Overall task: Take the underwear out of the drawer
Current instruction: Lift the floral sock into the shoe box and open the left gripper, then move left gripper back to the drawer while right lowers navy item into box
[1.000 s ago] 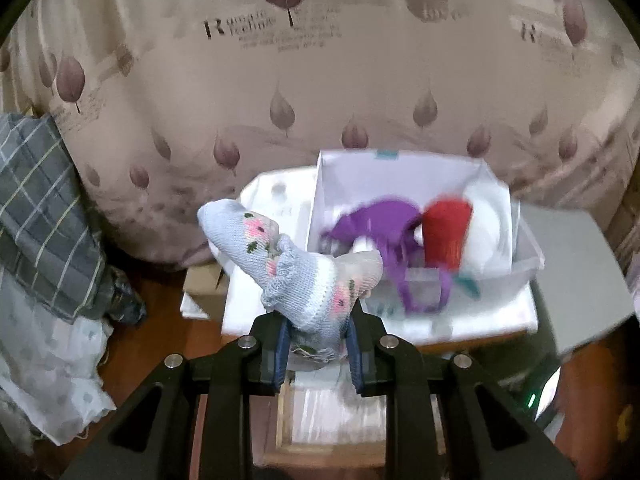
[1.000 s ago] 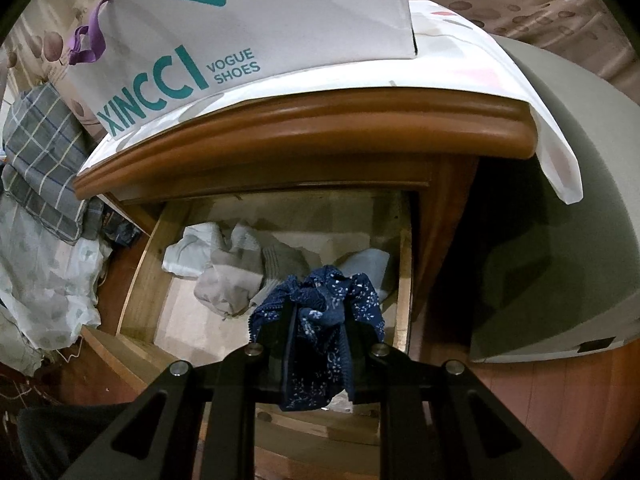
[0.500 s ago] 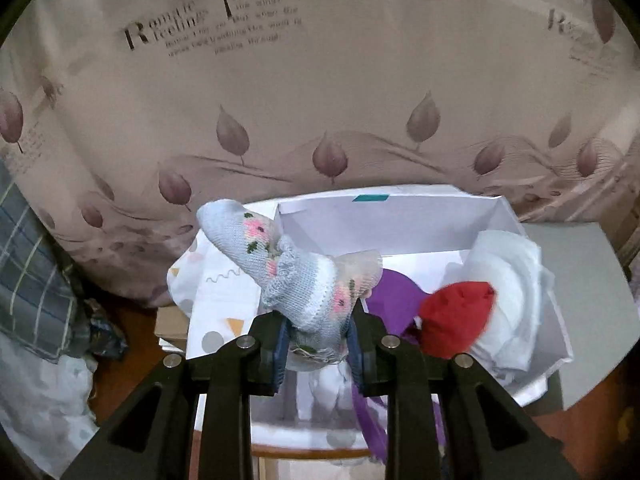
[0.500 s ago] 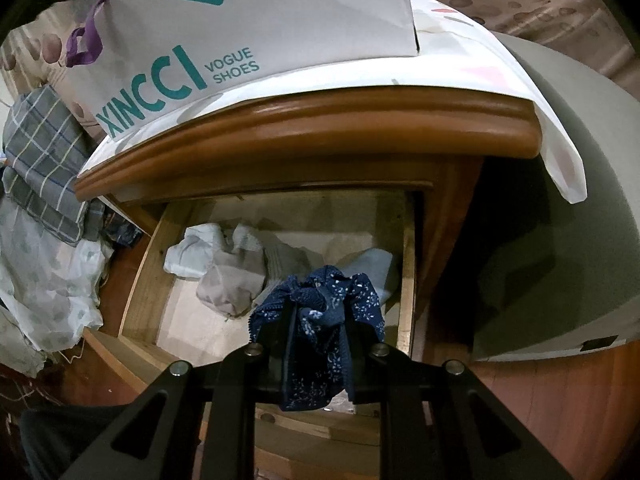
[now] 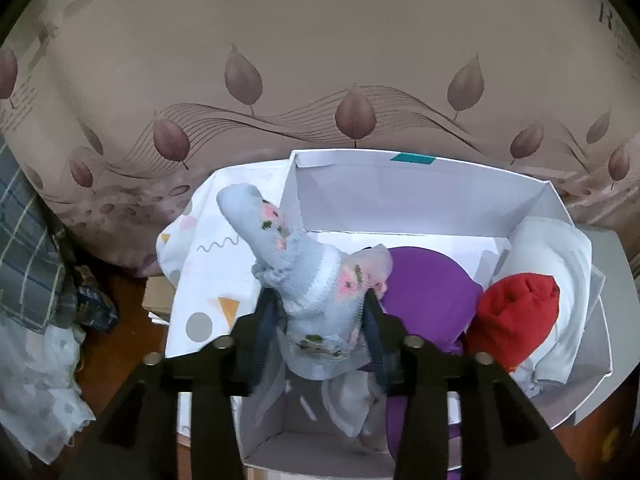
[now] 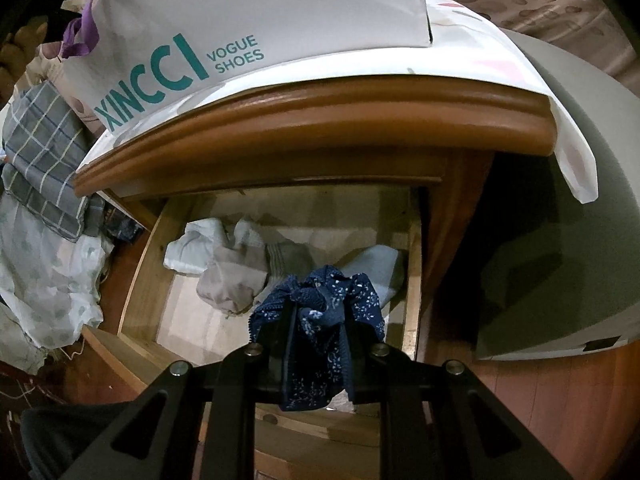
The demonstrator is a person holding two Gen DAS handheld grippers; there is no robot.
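Item 1. Left gripper point(image 5: 320, 332), black, two-fingered with blue pads. Its jaws have just been opening and now stand partly apart; a pale blue knitted garment with pink flower motifs point(image 5: 308, 280) is seen between them. Whether the pads still press on it cannot be told, since the fabric fills most of the gap. The garment is held above the open top of a white paper shopping bag point(image 5: 400, 184).

Item 2. Contents of the white bag: a purple fabric piece point(image 5: 428, 296) in the middle, a red knitted bundle point(image 5: 516, 320) just beside it on the right, and a white folded cloth point(image 5: 560, 272) against the bag's right wall.

Item 3. Right gripper point(image 6: 318, 340), black, jaws narrow and clamped on a navy blue garment with a small white floral print point(image 6: 320, 312). The garment is bunched over the fingertips and hangs down between them, above the front of the open wooden drawer point(image 6: 144, 276).

Item 4. Remaining drawer contents: a white crumpled garment point(image 6: 192, 248) at the left, a beige one point(image 6: 232, 280) touching it, a grey ribbed one point(image 6: 288, 260) and a pale blue one point(image 6: 380, 264) towards the right.

Item 5. Wooden cabinet top point(image 6: 320, 120), covered by a white patterned cloth point(image 6: 500, 60); the bag stands on it, printed in teal lettering.

Item 6. Surroundings: a brown leaf-printed curtain point(image 5: 320, 60) behind the bag; a grey checked cloth point(image 6: 40, 152) heaped at the left.
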